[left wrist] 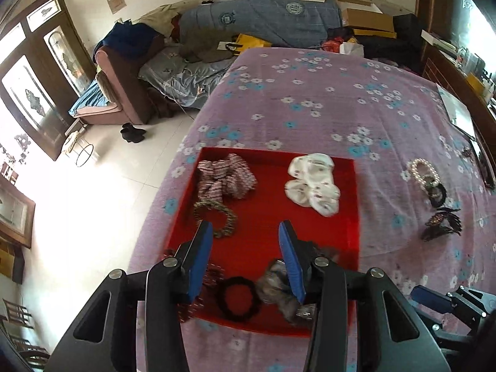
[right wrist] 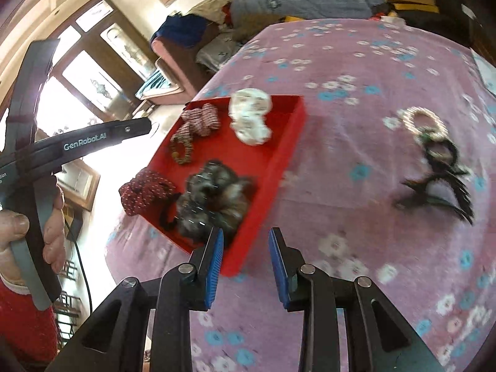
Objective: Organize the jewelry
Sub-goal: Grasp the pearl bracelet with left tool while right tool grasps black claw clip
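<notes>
Purple floral bedspread point(left wrist: 325, 99) carries a shallow red square tray point(left wrist: 347, 248) holding fabric scrunchies, some blurred. Left gripper point(left wrist: 246, 228) hangs over the tray, jaws apart, empty. Right gripper point(right wrist: 246, 234) hangs at the tray's 5 o'clock corner, jaws apart, empty. Pearl bead bracelet point(left wrist: 422, 169) lies at 3 o'clock of the tray, beside an indistinct black hair claw point(left wrist: 441, 224).

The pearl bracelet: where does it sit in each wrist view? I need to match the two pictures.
Left wrist view: the pearl bracelet lies far right on the floral bedspread, right of the red tray, just above a black hair tie.
Right wrist view: the pearl bracelet lies upper right, blurred, again right of the red tray.
Shared landmark: the white scrunchie in the tray's far corner nearest the bracelet.
</notes>
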